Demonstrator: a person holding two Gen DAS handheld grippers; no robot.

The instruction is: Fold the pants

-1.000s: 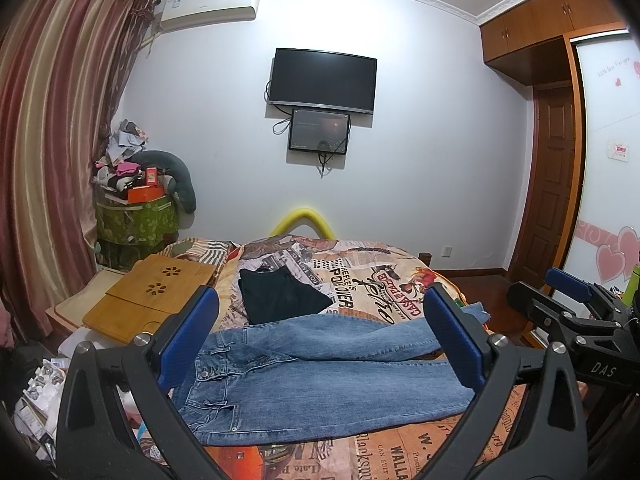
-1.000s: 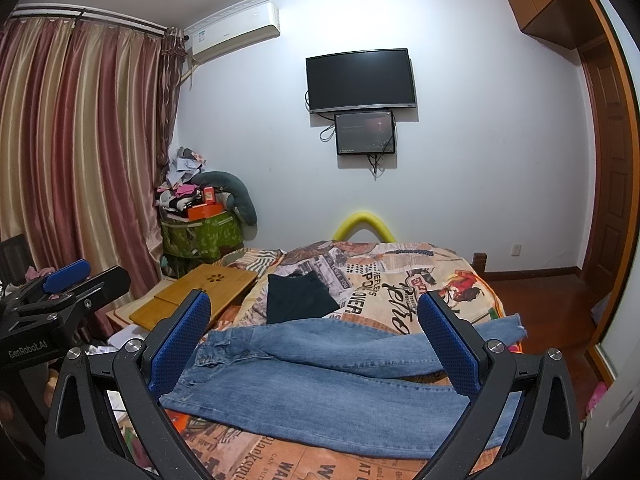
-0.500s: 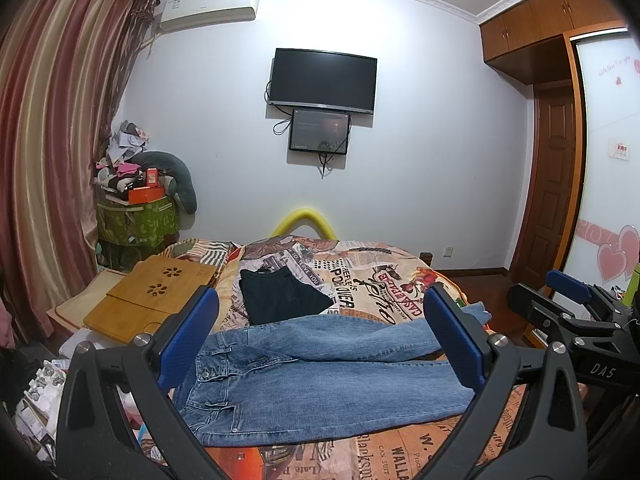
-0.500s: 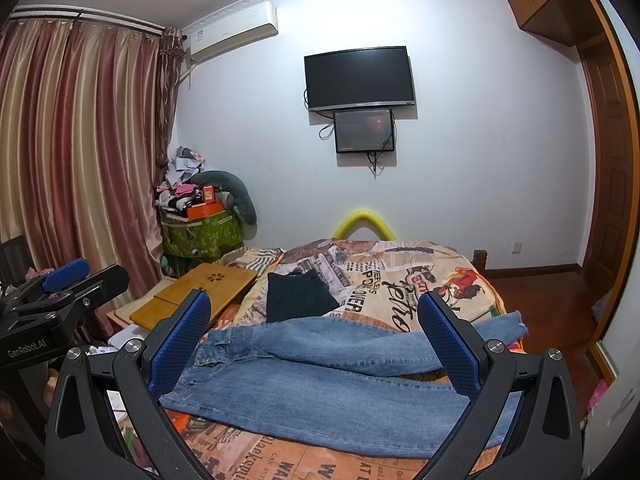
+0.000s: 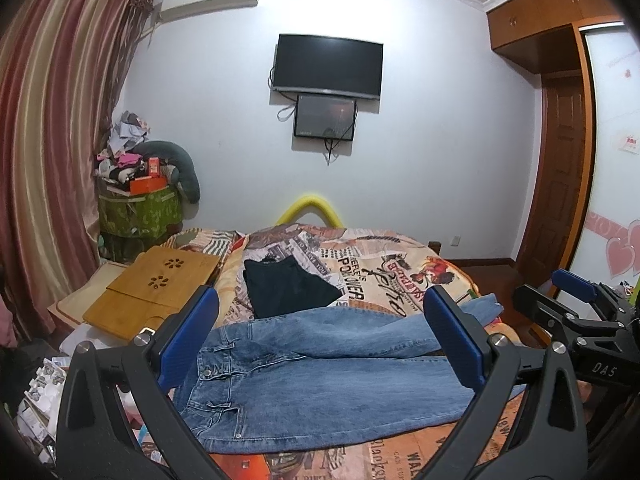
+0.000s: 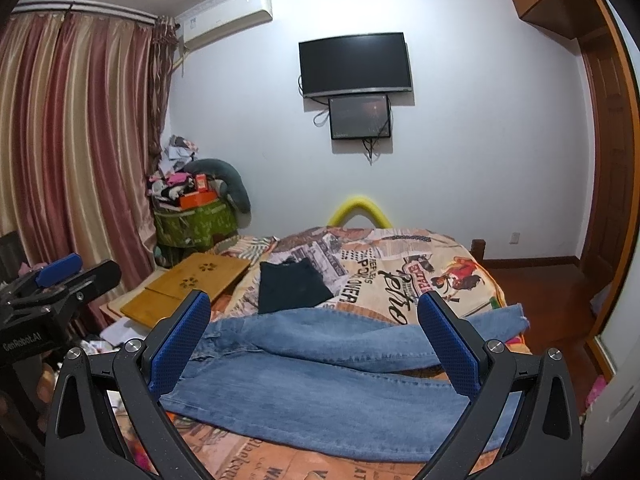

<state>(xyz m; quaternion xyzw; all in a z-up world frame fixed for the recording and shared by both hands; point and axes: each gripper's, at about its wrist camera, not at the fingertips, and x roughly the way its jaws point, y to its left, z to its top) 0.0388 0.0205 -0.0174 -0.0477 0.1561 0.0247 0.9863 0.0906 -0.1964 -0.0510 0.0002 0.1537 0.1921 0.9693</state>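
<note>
Both wide-open grippers, left gripper (image 5: 320,340) and right gripper (image 6: 314,344), hover empty above unfolded blue denim jeans (image 5: 328,376), folding not yet begun.

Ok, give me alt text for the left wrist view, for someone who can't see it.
Blue jeans lie spread flat across a bed with a newspaper-print cover, waistband to the left, framed by the open left tool above them. A folded black garment lies behind them; the right tool shows at the right edge.
</note>
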